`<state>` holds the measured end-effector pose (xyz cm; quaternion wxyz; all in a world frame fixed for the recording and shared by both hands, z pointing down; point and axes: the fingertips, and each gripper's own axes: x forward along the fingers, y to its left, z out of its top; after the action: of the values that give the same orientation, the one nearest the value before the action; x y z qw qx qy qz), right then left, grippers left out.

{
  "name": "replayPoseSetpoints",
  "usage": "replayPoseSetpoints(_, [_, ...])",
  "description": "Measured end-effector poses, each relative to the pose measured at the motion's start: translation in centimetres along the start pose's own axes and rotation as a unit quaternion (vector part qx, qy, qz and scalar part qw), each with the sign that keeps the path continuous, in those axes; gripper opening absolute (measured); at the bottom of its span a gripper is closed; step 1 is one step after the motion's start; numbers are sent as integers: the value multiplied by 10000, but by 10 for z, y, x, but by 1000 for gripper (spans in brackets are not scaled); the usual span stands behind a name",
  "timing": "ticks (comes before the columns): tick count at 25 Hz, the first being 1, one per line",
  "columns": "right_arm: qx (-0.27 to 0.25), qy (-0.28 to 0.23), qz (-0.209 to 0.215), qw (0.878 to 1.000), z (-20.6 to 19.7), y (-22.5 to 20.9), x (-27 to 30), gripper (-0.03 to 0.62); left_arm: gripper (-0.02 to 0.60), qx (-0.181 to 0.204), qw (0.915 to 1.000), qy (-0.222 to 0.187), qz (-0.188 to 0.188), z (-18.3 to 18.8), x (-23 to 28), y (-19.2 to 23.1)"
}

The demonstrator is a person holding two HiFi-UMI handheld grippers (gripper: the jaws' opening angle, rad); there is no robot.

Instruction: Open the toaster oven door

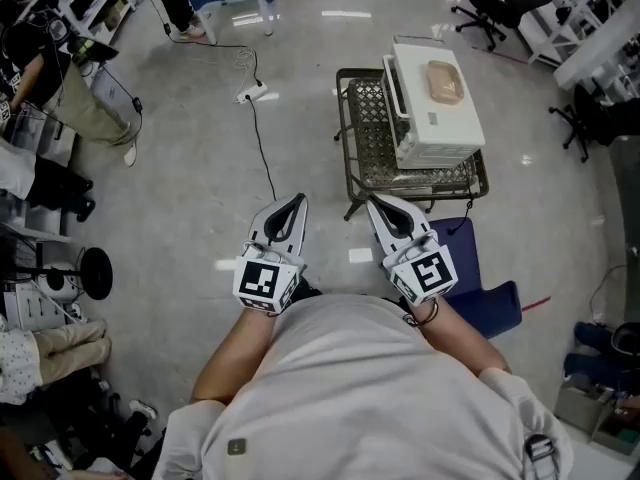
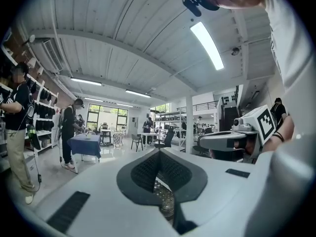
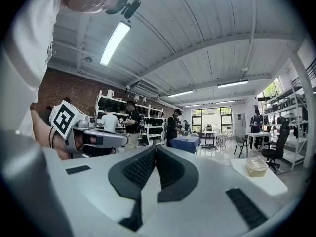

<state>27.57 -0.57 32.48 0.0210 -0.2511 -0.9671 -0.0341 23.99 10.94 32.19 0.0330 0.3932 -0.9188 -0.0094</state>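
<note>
The white toaster oven (image 1: 432, 113) stands on a black wire-mesh table (image 1: 365, 143) ahead of me, with a tan lidded container (image 1: 445, 80) on its top. Its door looks closed. Both grippers are held close to my chest, well short of the table and pointing up toward it. My left gripper (image 1: 297, 200) is shut with nothing between its jaws, and so is my right gripper (image 1: 372, 201). In the right gripper view the jaws (image 3: 156, 148) meet, and the oven's top (image 3: 264, 181) with the container (image 3: 256, 166) shows low at the right. In the left gripper view the jaws (image 2: 159, 152) are also closed.
A blue seat (image 1: 482, 293) stands just right of me by the table's near corner. A power strip with a black cable (image 1: 255, 93) lies on the floor to the left. People stand by shelves at far left (image 1: 70, 98). Office chairs (image 1: 495, 8) are behind the table.
</note>
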Motion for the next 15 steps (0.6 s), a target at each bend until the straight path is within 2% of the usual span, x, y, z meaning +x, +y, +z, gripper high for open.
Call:
replayPoseSetpoints(7, [61, -2, -79, 10000, 7, 32, 68, 18, 17, 18, 10000, 1, 10, 7, -24, 79])
replayPoseSetpoints(15, [87, 115, 32, 9999, 4, 56, 116, 18, 17, -66, 9998, 17, 185, -1, -40, 136])
